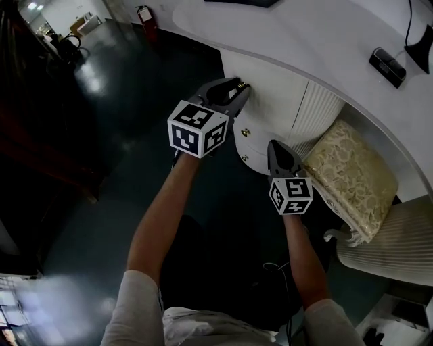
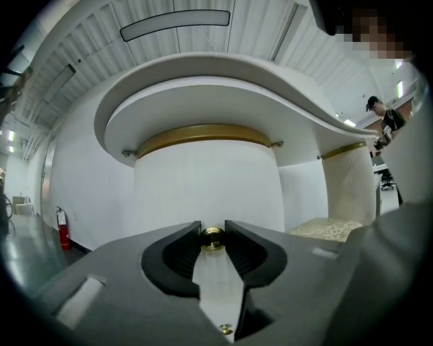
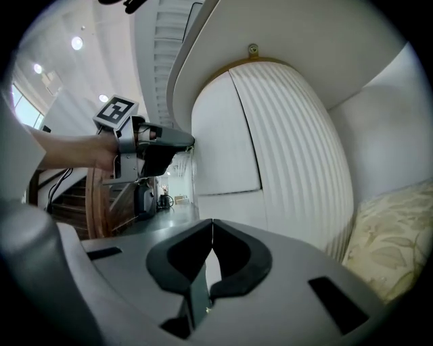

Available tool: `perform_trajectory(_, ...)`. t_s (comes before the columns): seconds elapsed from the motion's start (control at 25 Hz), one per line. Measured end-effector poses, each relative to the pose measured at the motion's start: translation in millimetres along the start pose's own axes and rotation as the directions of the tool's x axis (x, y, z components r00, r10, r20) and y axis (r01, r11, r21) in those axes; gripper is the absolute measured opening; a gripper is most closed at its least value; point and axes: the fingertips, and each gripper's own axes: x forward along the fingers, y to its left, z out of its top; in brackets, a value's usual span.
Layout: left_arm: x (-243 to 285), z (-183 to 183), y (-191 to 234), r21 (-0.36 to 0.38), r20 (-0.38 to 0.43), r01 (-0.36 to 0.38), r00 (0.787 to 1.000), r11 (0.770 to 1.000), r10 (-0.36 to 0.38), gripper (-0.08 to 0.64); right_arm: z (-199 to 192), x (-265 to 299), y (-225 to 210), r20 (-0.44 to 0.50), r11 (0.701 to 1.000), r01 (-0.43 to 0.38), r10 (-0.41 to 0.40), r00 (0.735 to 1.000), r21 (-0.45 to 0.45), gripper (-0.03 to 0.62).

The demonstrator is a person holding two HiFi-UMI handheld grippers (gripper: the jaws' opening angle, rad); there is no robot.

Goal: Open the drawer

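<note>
A white curved drawer cabinet (image 1: 267,94) stands under the white desk (image 1: 304,40). My left gripper (image 1: 240,91) reaches level to its top drawer front (image 2: 203,189). In the left gripper view the small brass knob (image 2: 213,238) sits between the fingertips (image 2: 200,230), which touch it on both sides. Two more brass knobs (image 1: 245,132) show lower on the cabinet, one of them (image 2: 226,330) below the jaws in the left gripper view. My right gripper (image 1: 274,145) hovers lower and to the right, shut and empty (image 3: 212,221), facing the cabinet beside a ribbed white panel (image 3: 291,155).
A beige patterned cushion (image 1: 352,179) lies on a white chair (image 1: 399,236) to the right of the cabinet. A black device (image 1: 387,66) rests on the desk. A red fire extinguisher (image 1: 145,17) stands on the dark floor at the far left.
</note>
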Motion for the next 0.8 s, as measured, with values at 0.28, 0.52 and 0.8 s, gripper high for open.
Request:
perform_trajectory(0.28, -2.0, 1.3, 0.5, 0.022, 0.068, -0.023, 0.997, 0.999, 0.022, 0.107, 8.1, 1.0, 6.0, 0.02, 1.0, -0.016, 0.016, 1.0, 0.003, 0.015)
perform_trajectory(0.52, -3.0, 0.5, 0.9, -0.03, 0.041, -0.04, 0.998, 0.999, 0.041, 0.104, 6.7, -4.3, 1.7, 0.021, 1.0, -0.009, 0.009, 1.0, 0.022, 0.015)
perform_trajectory(0.8, -3.5, 0.5, 0.5, -0.042, 0.029, -0.036, 0.999, 0.998, 0.037, 0.103, 13.4, 3.3, 7.6, 0.037, 1.0, -0.015, 0.015, 0.999, 0.025, 0.015)
